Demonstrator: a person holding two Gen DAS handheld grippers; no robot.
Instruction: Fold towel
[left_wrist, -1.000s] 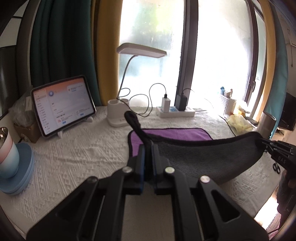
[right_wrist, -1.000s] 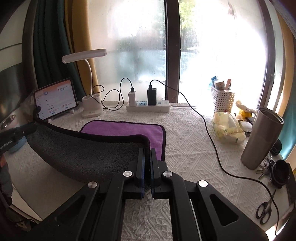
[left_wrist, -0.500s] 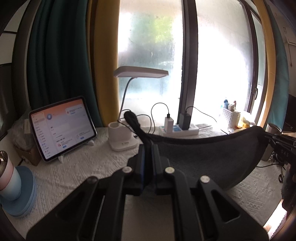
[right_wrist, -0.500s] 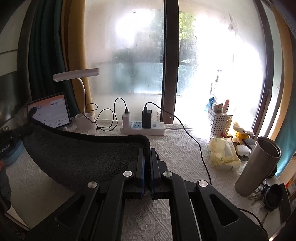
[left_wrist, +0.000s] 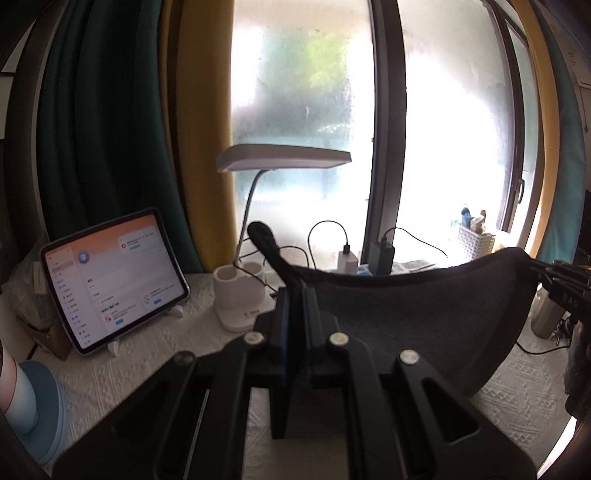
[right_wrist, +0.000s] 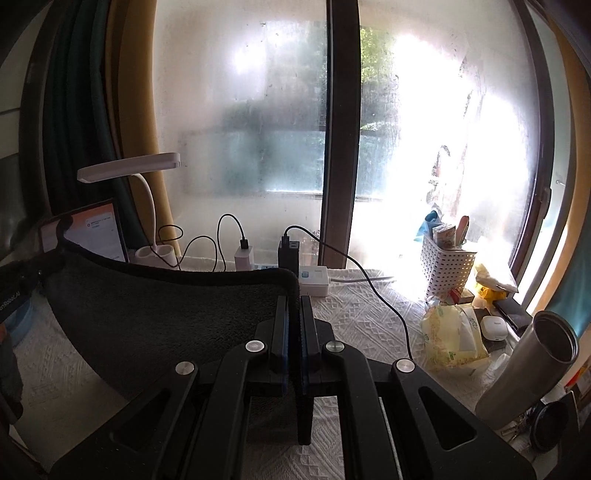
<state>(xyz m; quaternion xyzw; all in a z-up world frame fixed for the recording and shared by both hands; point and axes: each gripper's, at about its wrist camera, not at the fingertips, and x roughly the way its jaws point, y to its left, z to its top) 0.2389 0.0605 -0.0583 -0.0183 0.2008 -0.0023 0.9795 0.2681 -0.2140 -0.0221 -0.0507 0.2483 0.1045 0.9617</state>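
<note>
Left gripper (left_wrist: 293, 295) is clamped tight on one corner of the towel (left_wrist: 424, 314), jaws pinched together with the dark hem poking up between them. Over on the other side, the right gripper (right_wrist: 293, 306) is doing the same, jaws squeezed onto the opposite corner, hem curling over the top of the fingers. Between the two, the towel hangs in the air as a sagging grey sheet, top edge drooping in the middle, lower part dropping toward the white tablecloth (right_wrist: 362, 314). Whether the bottom edge touches the cloth, I can't tell from here.

Now look at what sits beyond it. The desk lamp (left_wrist: 282, 158) and its white base stand just behind the towel on the left, the tablet (left_wrist: 114, 277) props up beside that, and the power strip (right_wrist: 314, 280) with its chargers and looping cables runs along the window. Off to the right, an open steel tumbler (right_wrist: 528, 365) stands near the table edge, with a white basket (right_wrist: 448, 271) and a wipes packet (right_wrist: 450, 339) behind it.

The danger, I'd say, is the swing. Carry that hanging sheet forward too low and it could drag the cables or nudge the lamp base. And each grip is only on a hem corner; uneven pull between the hands might slip one free and spoil the fold.
</note>
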